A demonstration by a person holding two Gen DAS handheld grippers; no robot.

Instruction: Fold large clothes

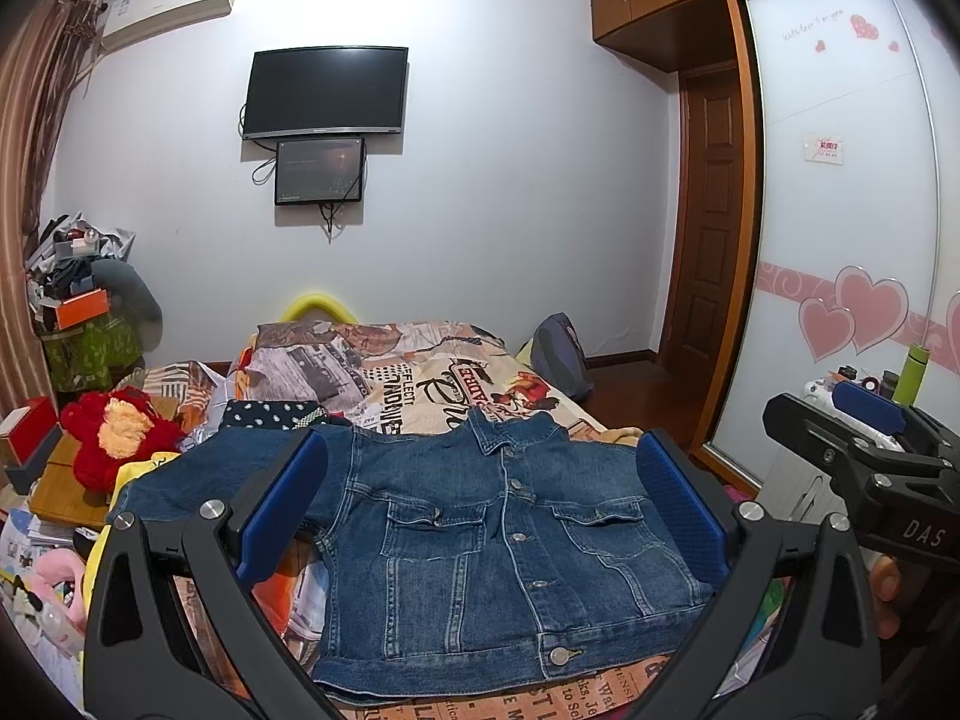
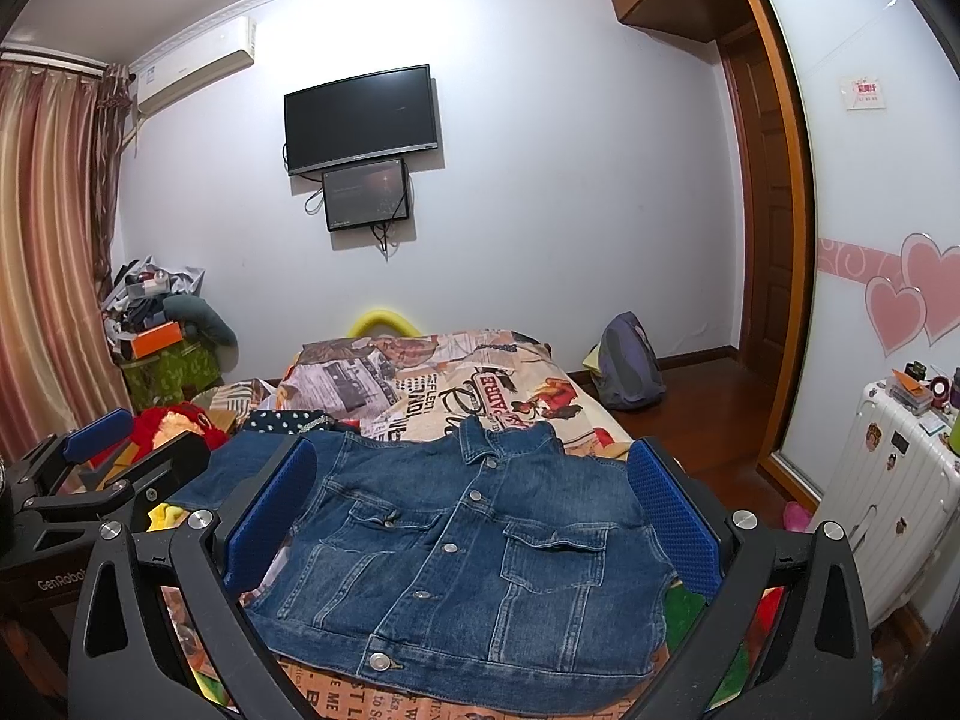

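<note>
A blue denim jacket (image 1: 492, 546) lies flat, buttoned and front up, on the bed; it also shows in the right wrist view (image 2: 474, 546). Its left sleeve stretches out to the left. My left gripper (image 1: 486, 504) is open and empty, held above the jacket's near part, its blue pads (image 1: 282, 504) wide apart. My right gripper (image 2: 474, 510) is open and empty too, above the jacket. The right gripper also shows at the right edge of the left wrist view (image 1: 864, 420); the left gripper shows at the left edge of the right wrist view (image 2: 126, 438).
The bed (image 1: 420, 372) has a printed newspaper-pattern cover. A red plush toy (image 1: 114, 432) and clutter lie left of it. A backpack (image 2: 627, 366) sits on the floor at right. A white suitcase (image 2: 888, 492) stands by the wardrobe door (image 2: 870, 210).
</note>
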